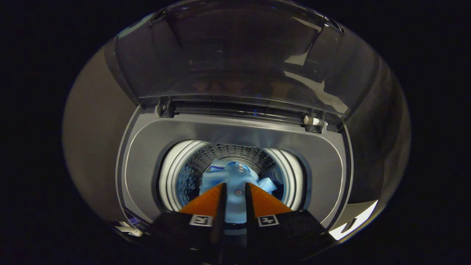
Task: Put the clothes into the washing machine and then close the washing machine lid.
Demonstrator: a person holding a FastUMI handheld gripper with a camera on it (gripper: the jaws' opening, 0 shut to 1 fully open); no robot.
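I look down into a top-loading washing machine (147, 147) whose tinted lid (235, 55) stands raised behind the opening. A light blue buttoned shirt (228, 173) hangs into the perforated steel drum (220, 152). My gripper (235, 186) hovers over the front of the opening, its fingers close together with a strip of the shirt pinched between them. That strip runs back between the fingers and covers the drum's near rim. A shirt button sits right in the narrow gap. The lower part of the drum is hidden by the cloth.
A white ring (167, 176) lines the drum's mouth inside the grey top deck (235, 132). The lid's hinges (312, 123) sit at the deck's back edge. Dark booth walls surround the machine on both sides.
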